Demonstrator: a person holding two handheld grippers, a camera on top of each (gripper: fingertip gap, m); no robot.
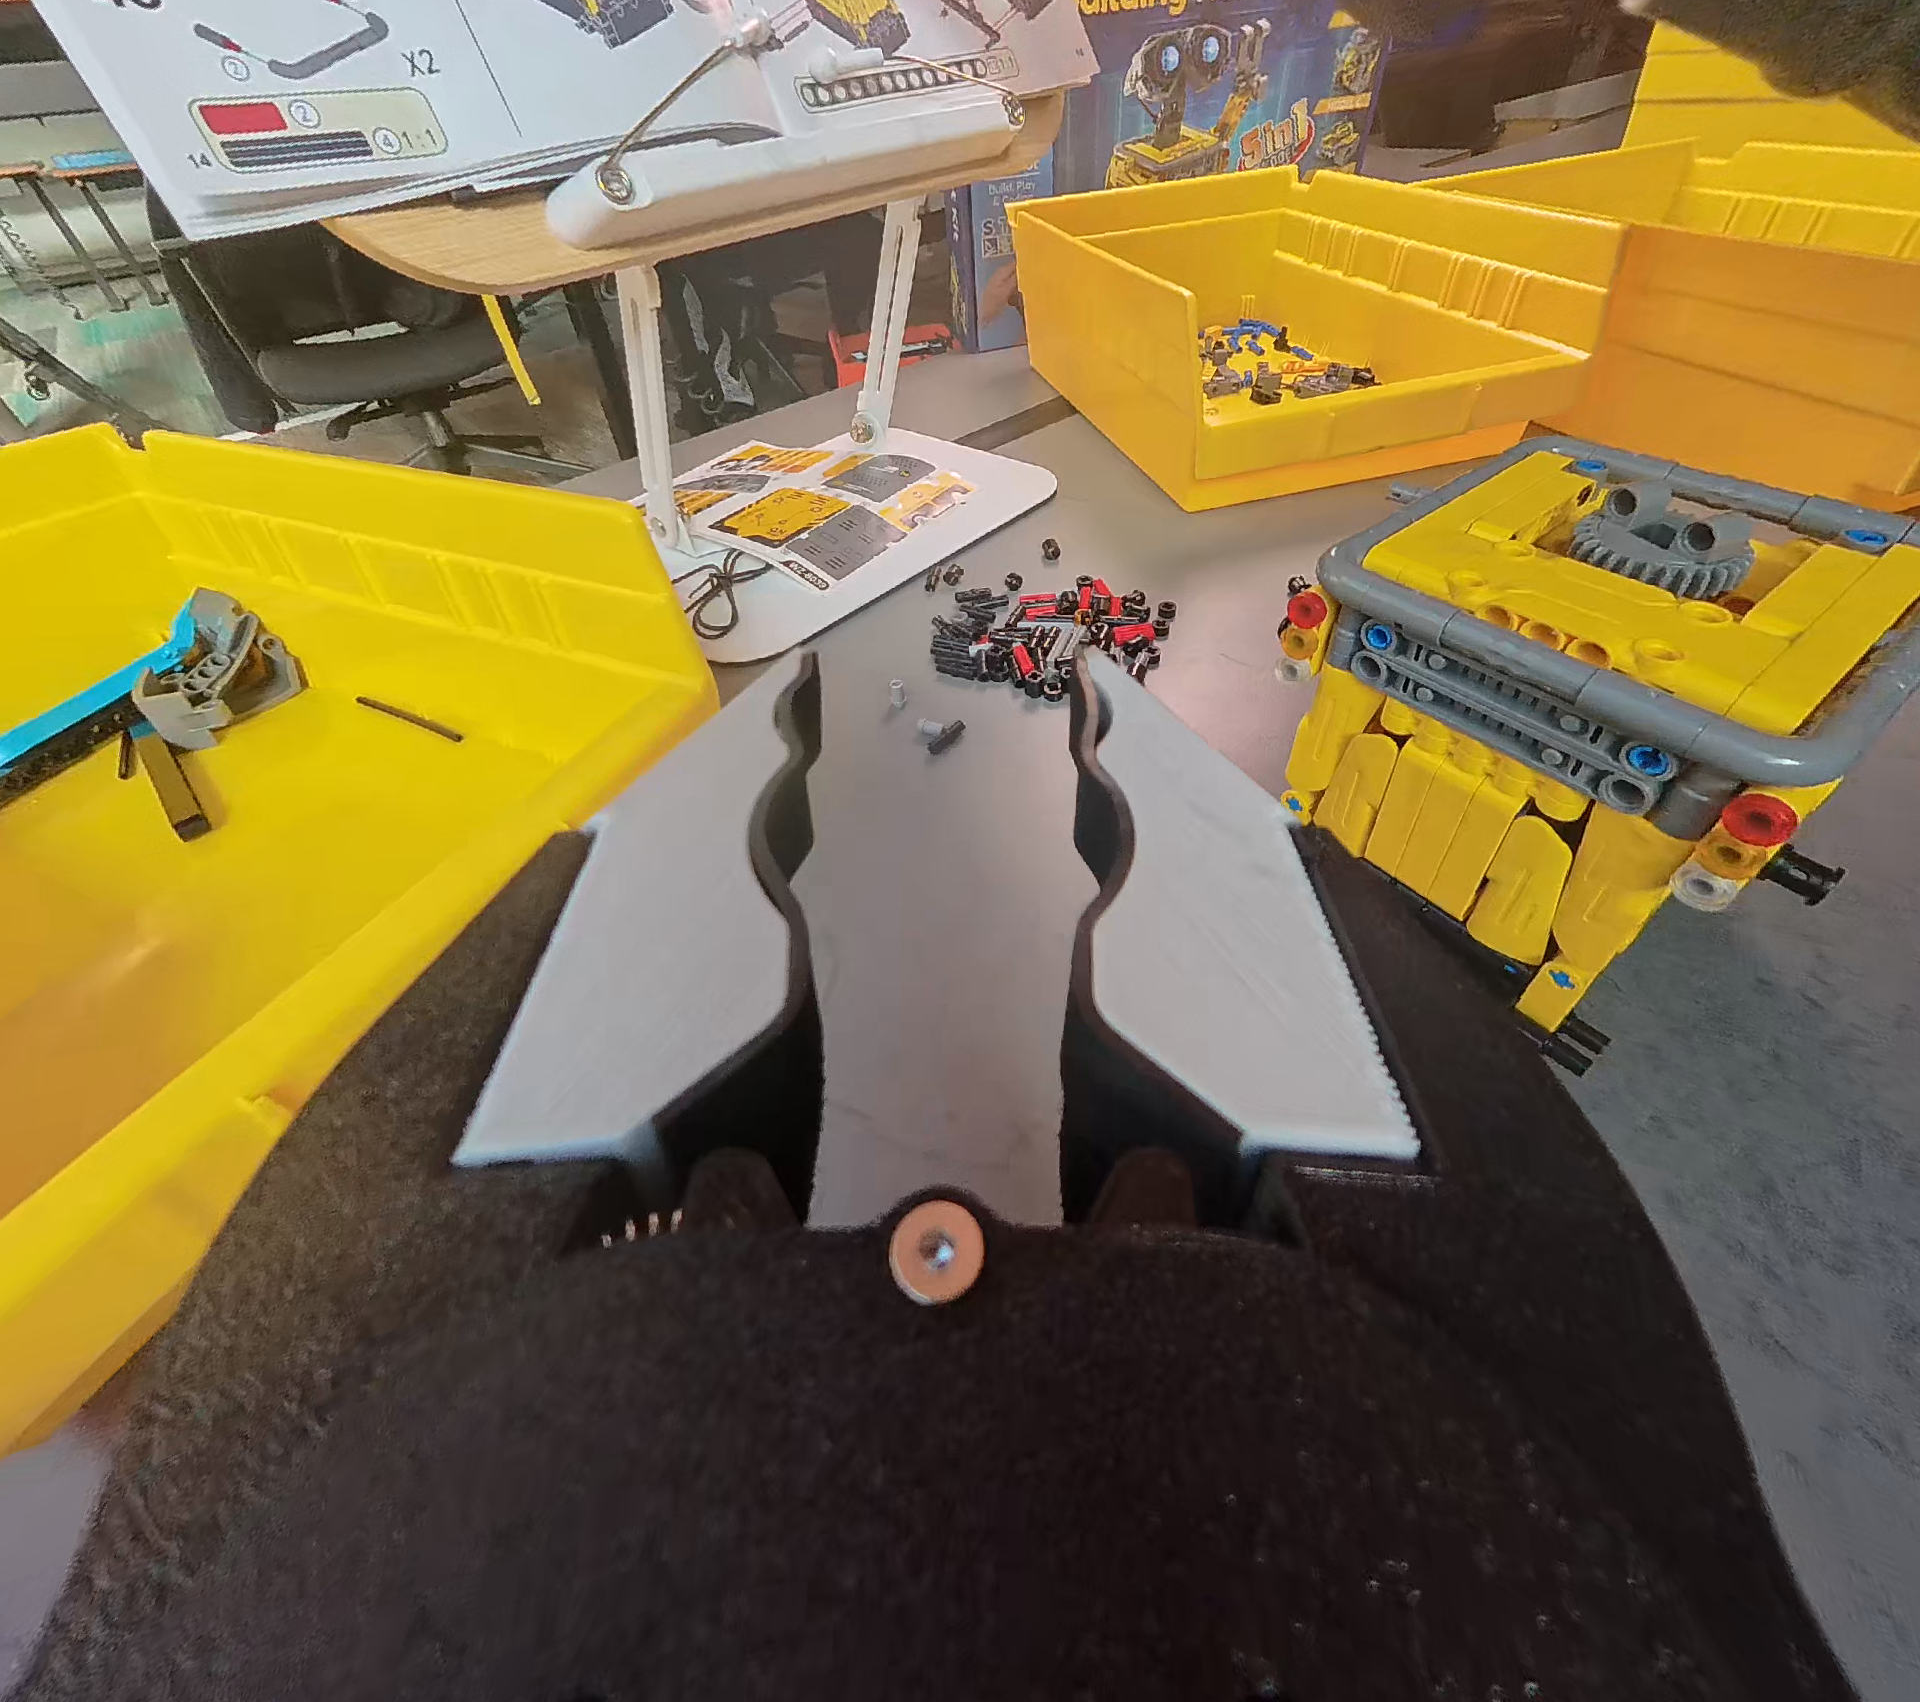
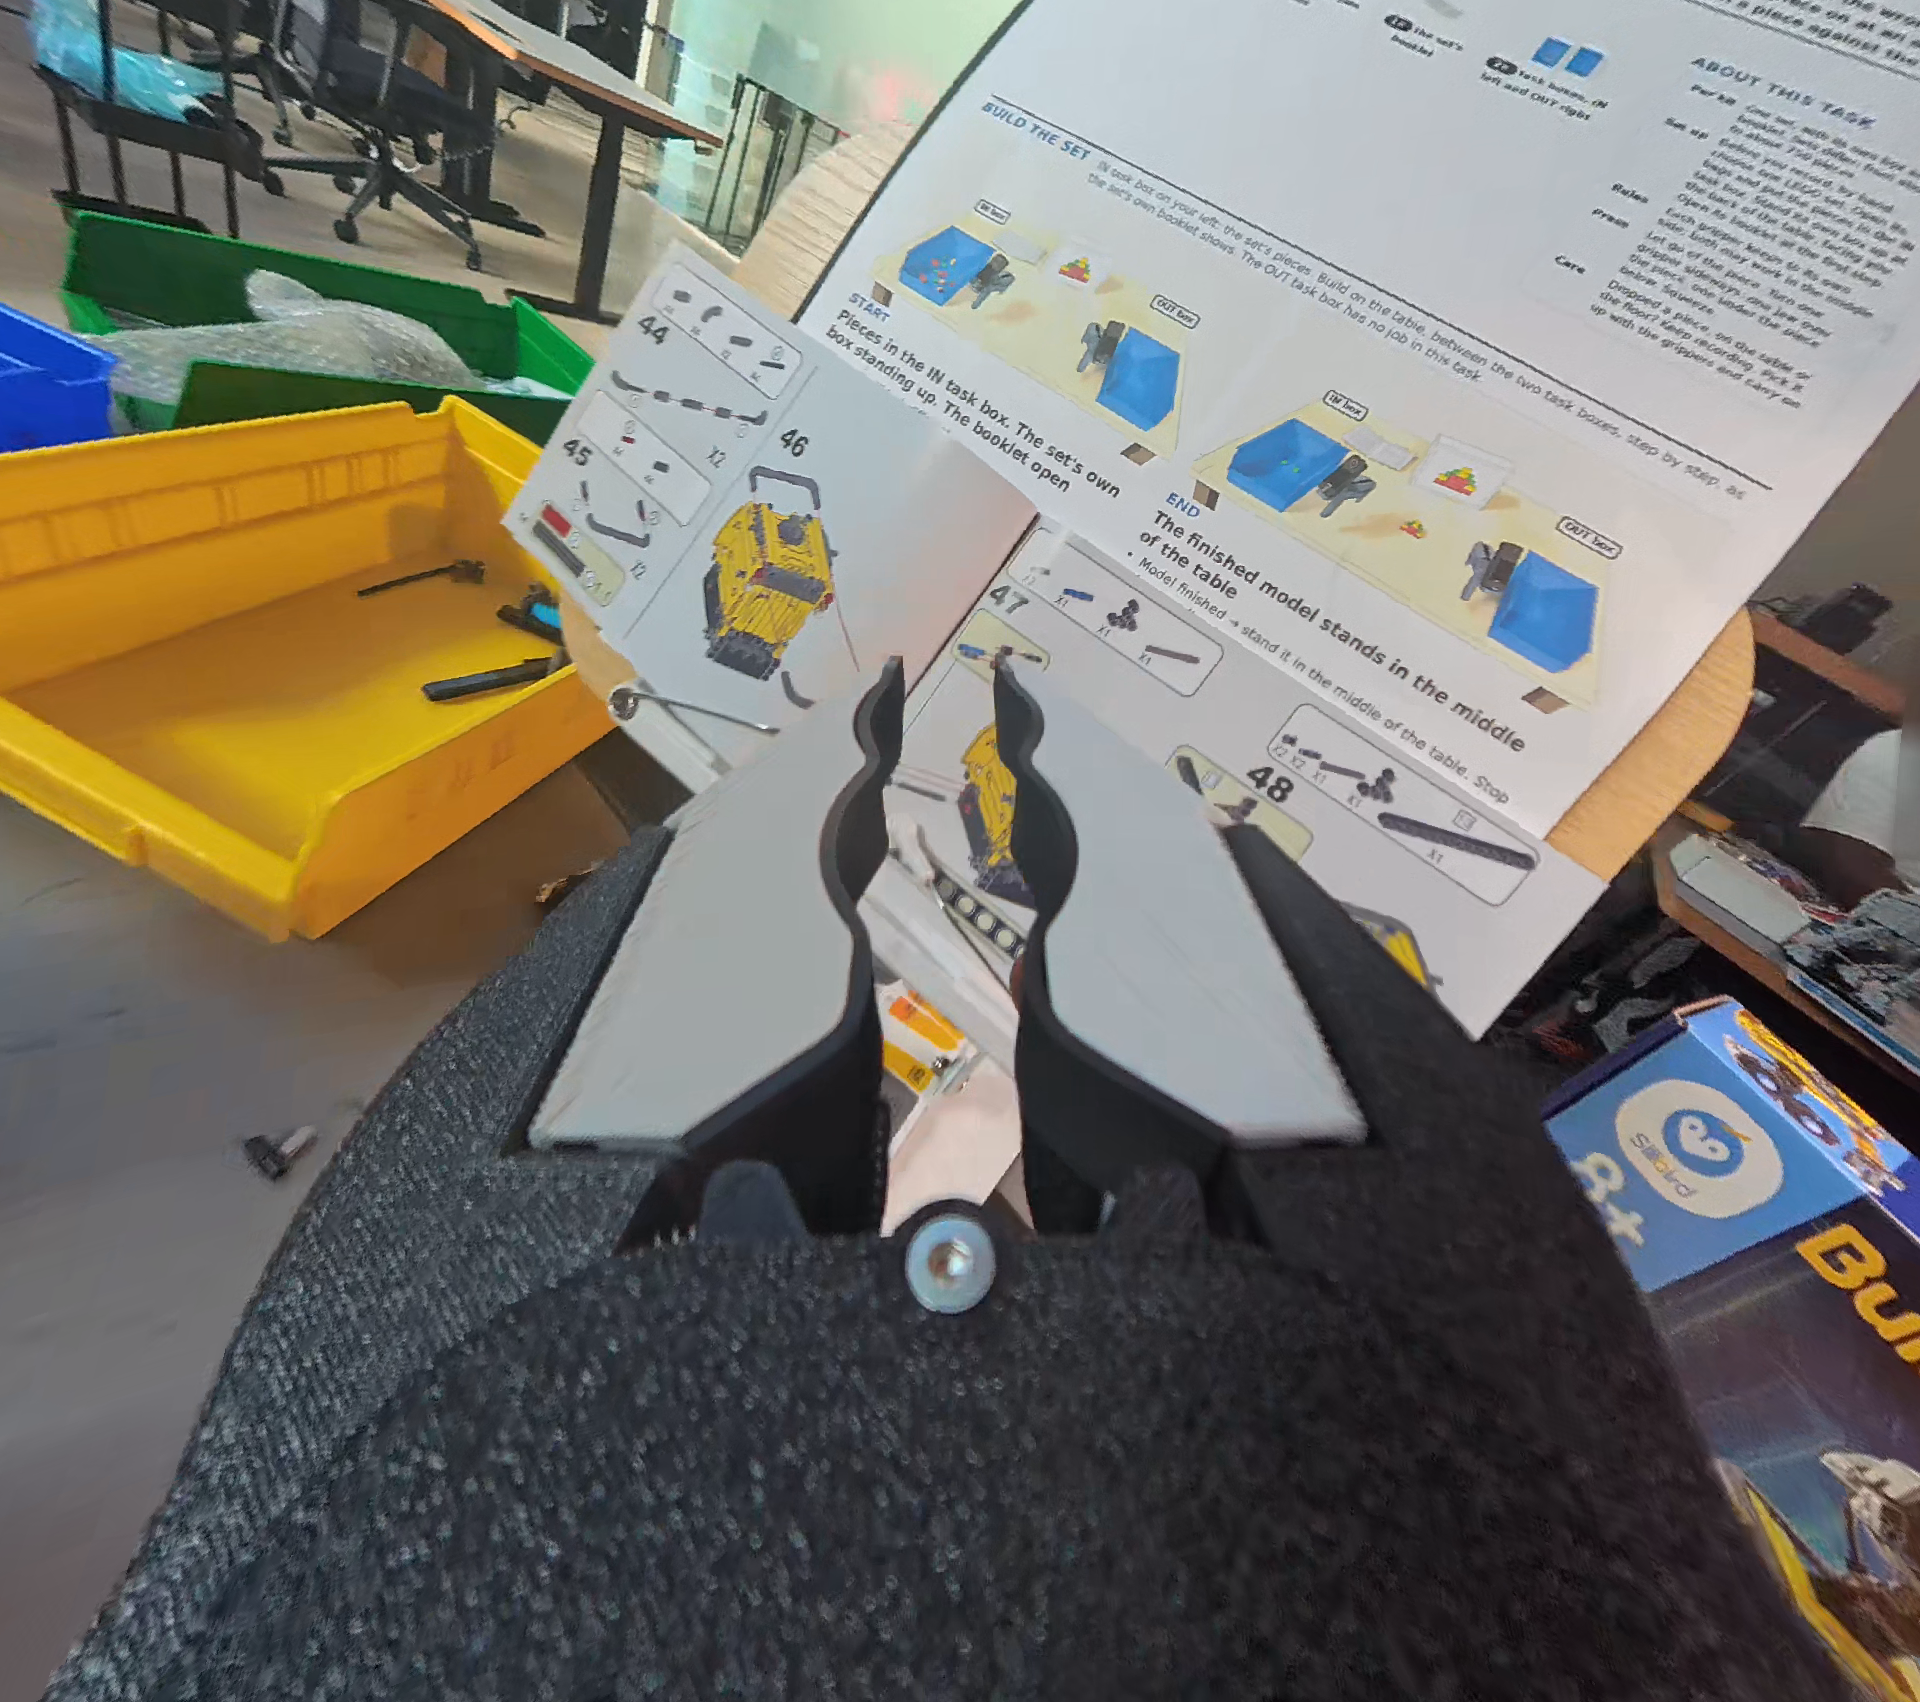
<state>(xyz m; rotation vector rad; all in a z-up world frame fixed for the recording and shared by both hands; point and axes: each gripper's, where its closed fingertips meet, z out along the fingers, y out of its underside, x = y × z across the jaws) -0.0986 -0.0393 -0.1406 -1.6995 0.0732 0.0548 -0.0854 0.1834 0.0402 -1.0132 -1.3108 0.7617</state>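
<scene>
Yellow bin [image 1: 312, 821] fills your tabletop's left edge, the yellow model [image 1: 1579, 717] stands toward the right edge. Your left gripper [image 1: 940, 686] hovers empty, fingers spread, just short of the loose pin pile [image 1: 1049, 629] mid-tabletop. Your right gripper [image 2: 948, 684] is raised, fingers slightly parted, holding nothing, tips near the propped booklet [image 2: 935, 613]. Nudge those pages and I'd say the stand could tip.
</scene>
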